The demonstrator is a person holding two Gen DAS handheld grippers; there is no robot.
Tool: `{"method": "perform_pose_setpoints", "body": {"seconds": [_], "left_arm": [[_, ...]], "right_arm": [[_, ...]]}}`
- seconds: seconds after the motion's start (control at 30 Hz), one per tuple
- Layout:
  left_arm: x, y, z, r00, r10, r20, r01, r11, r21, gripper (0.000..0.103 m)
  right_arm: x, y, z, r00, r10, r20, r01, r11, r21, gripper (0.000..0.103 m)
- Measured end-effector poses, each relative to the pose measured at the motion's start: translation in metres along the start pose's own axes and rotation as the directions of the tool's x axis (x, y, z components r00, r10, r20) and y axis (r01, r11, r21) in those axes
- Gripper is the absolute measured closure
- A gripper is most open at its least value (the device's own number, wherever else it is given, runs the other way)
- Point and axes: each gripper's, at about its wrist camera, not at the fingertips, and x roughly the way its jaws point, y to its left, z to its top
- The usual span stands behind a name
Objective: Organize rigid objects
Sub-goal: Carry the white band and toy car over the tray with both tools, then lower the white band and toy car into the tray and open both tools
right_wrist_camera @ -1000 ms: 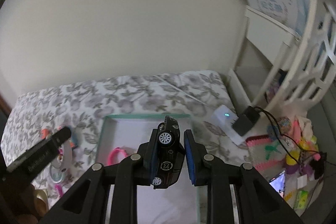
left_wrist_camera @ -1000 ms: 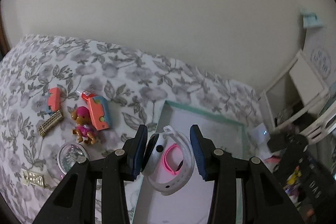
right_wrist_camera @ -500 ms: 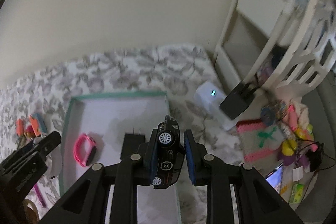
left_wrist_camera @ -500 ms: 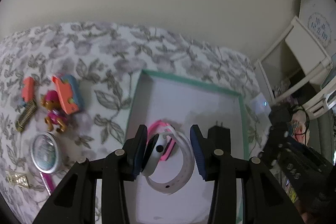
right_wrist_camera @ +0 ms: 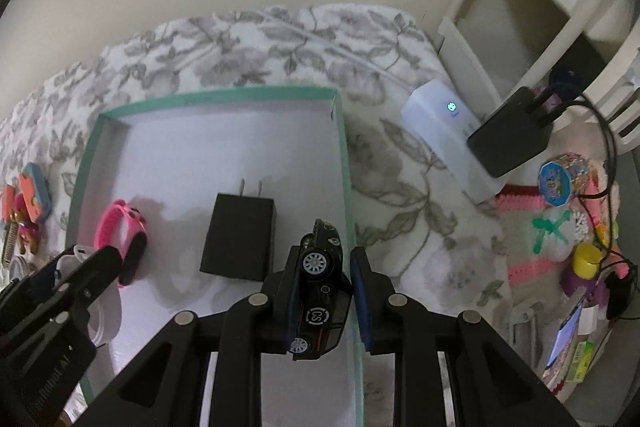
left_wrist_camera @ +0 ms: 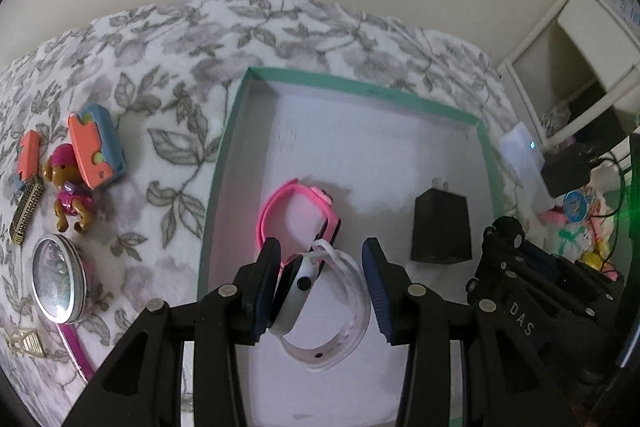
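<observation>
- Left gripper [left_wrist_camera: 322, 281] clamps the white watch [left_wrist_camera: 326, 311], hanging over the teal-rimmed box [left_wrist_camera: 360, 87]
- Right gripper [right_wrist_camera: 326, 293] grips the black toy car [right_wrist_camera: 320, 287] above the box's right wall

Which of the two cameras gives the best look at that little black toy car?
The right wrist view: the black toy car sits sideways between the right gripper pads, wheels and door marking visible. The left wrist view shows only that gripper's body at its right edge, not the car.
</observation>
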Motion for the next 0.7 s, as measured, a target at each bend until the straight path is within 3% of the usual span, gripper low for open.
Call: {"method": "perform_pose_setpoints", "body": {"seconds": [0.13,0.4,0.7], "left_arm": [[0.009,-0.003,-0.003,1.0,0.003,-0.028,-0.003,1.0,0.012,0.059],[0.011,-0.015,-0.007,0.998,0.068,-0.011,-0.067,0.995,0.074,0.059],[0.012,-0.014,-0.007,0.998,0.061,-0.02,-0.059,0.996,0.073,0.059]], "right_arm": [[0.009,0.004,-0.002,1.0,0.004,-0.026,-0.005,1.0,-0.013,0.078],[0.022,0.011,-0.008,0.998,0.011,-0.066,-0.013,0.999,-0.029,0.078],[0.023,0.014,-0.007,0.997,0.009,-0.08,-0.011,0.999,-0.032,0.077]]}}
